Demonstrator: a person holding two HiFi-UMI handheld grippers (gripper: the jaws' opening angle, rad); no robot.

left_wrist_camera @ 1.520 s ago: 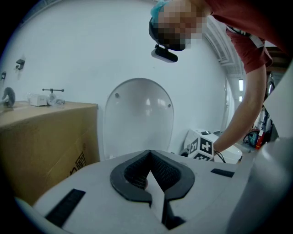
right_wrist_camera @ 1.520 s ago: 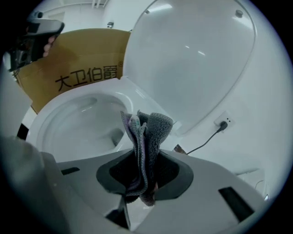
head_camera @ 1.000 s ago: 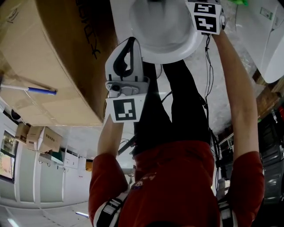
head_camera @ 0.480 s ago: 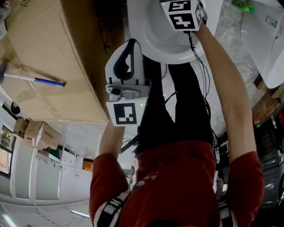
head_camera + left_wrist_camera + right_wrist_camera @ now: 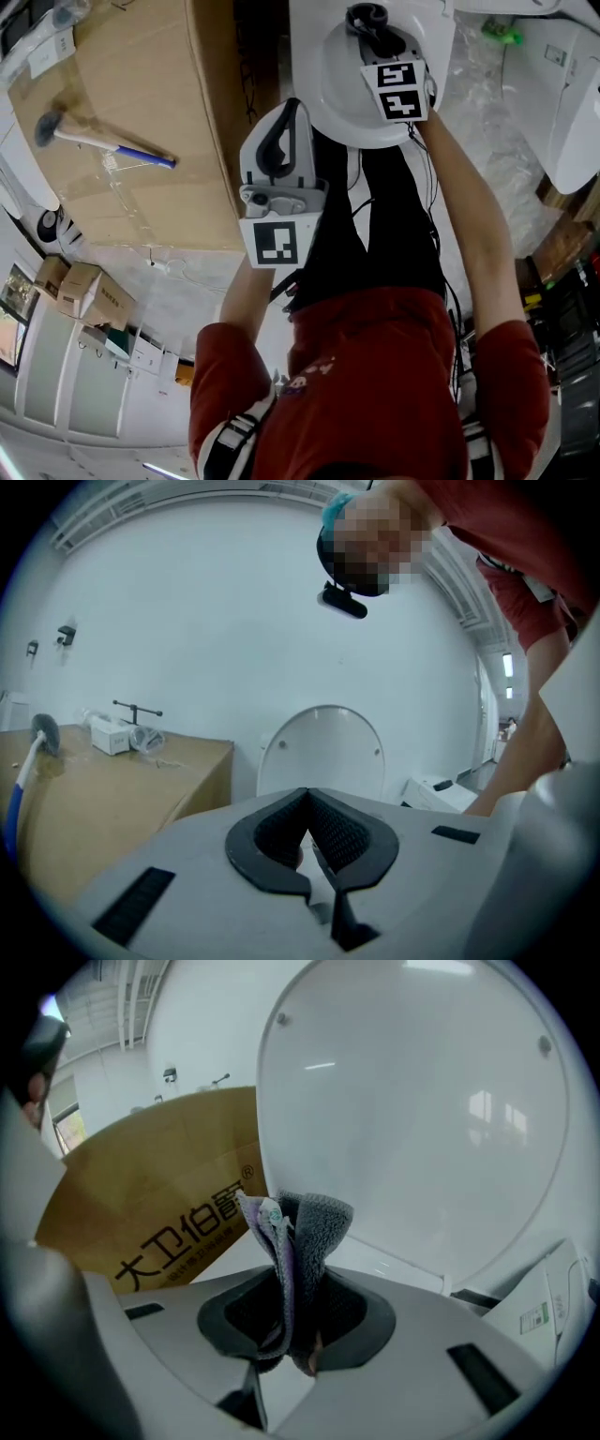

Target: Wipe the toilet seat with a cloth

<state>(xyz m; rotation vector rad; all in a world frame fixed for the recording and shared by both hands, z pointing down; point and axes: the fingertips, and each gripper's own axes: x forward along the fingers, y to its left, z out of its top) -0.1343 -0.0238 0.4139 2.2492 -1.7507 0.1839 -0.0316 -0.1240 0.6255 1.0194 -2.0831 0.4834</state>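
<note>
- On your left stands a big cardboard box [image 5: 141,202].
- A hammer [image 5: 98,139] with a blue grip lies flat on top of it.
- Two small cartons [image 5: 89,292] sit near the box's corner.
- On your right, a green object [image 5: 503,34] rests by crinkled clear plastic wrap [image 5: 487,131].

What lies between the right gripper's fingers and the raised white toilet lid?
A folded grey terry cloth, clamped by the right gripper, sticks out towards the raised white plastic toilet lid; the right gripper view shows it.
</note>
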